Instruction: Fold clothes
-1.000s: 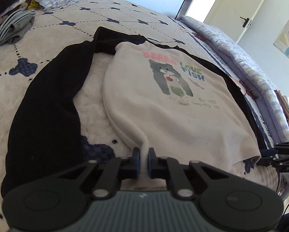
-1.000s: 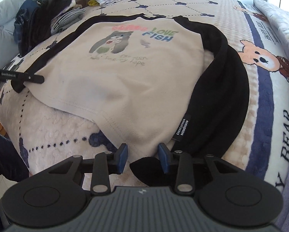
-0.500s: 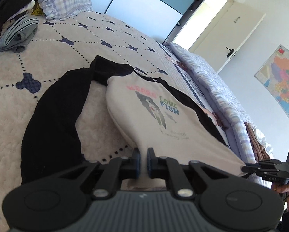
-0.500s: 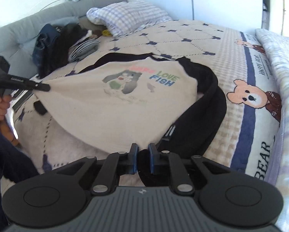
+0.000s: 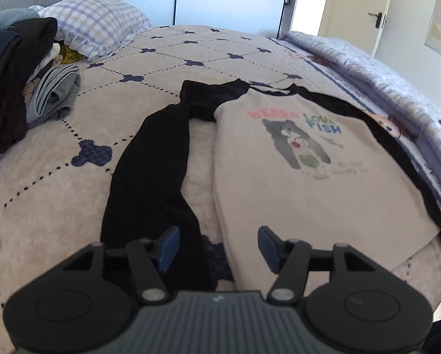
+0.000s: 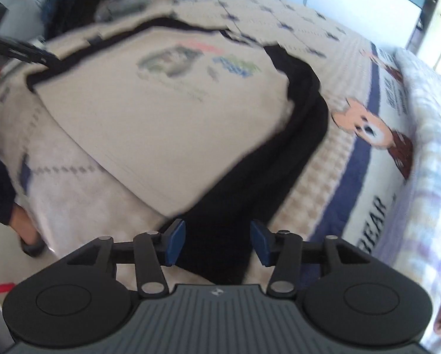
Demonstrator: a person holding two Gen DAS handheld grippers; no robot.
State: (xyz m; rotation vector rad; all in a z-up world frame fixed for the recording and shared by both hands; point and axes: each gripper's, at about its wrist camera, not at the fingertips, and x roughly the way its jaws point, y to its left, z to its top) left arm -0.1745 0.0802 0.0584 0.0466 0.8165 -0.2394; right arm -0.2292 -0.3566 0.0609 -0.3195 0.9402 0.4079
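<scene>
Both grippers, clamped on the hem half a second ago, are now releasing it, and the cream cotton sweatshirt with black raglan sleeves and a bear print is settling flat, front up, on the quilted cream bedspread with navy clover motifs.

Left gripper: its blue-padded jaws are opening and standing apart, with the hem corner and the end of the near black sleeve lying below the gap, untouched by the pads. Right gripper: its jaws are likewise opening, with only the other black sleeve showing behind the gap; nothing is being pinched.

Placement, as a judgement: the hem is probably being let go after a tug that pulled the body smooth, so that the sleeves can be folded inward next.

Materials: the sweatshirt body is reading as soft, matte knit, lying nearly wrinkle-free; the sleeves are draping limply outward from the shoulders and curving beside the body. Left of the sweatshirt, near the bed's edge, a folded grey striped garment and a dark clothing pile are waiting; beyond them a lilac checked pillow is resting. The right wrist view is blurring, so fine detail there is uncertain.
</scene>
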